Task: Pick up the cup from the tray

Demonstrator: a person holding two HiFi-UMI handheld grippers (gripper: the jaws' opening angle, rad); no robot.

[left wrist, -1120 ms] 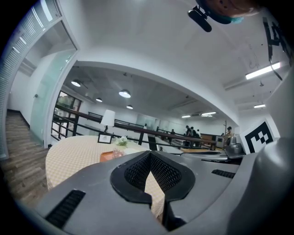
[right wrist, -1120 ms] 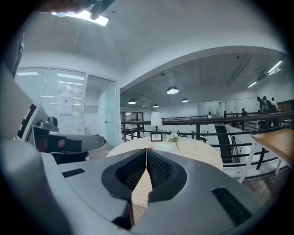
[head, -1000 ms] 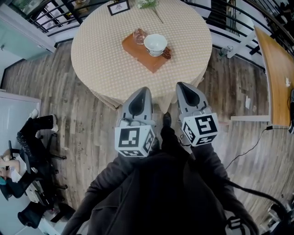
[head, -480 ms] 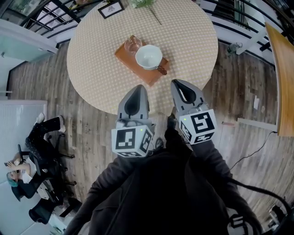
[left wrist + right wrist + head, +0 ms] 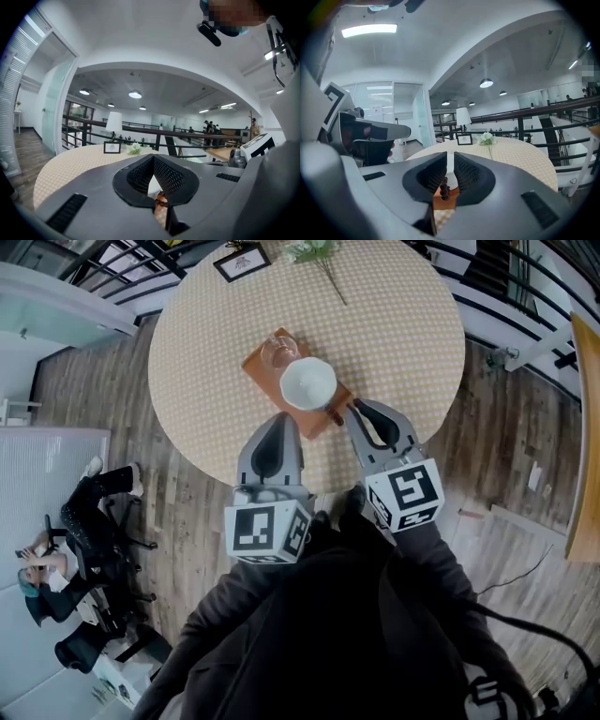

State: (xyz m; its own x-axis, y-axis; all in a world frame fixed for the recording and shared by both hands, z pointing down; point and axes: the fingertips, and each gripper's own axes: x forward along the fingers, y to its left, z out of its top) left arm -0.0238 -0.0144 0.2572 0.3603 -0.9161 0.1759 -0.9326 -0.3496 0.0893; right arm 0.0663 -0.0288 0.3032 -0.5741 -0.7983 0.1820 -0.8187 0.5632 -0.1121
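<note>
A white cup [image 5: 307, 383] stands on a brown wooden tray [image 5: 261, 362] on the round table with a checked cloth [image 5: 403, 334]. A clear glass [image 5: 278, 352] sits on the tray just behind the cup. My right gripper [image 5: 358, 409] is shut and empty, its tip over the tray's near right corner beside the cup. My left gripper [image 5: 278, 420] is also shut and empty, just short of the tray's near edge. In the right gripper view the cup [image 5: 452, 181] and tray [image 5: 443, 200] show past the shut jaws, with a small dark beaded object [image 5: 444, 190] on the tray.
A framed picture [image 5: 240, 261] and white flowers [image 5: 314, 251] stand at the table's far side. A black railing [image 5: 122, 263] runs behind the table. A person [image 5: 56, 559] sits at the left over the wood floor. A wooden desk edge [image 5: 586, 456] is at the right.
The table and tray have come nearer in the head view. Both grippers have moved forward to the tray, the right one reaching its near corner. Both jaws stay shut.
</note>
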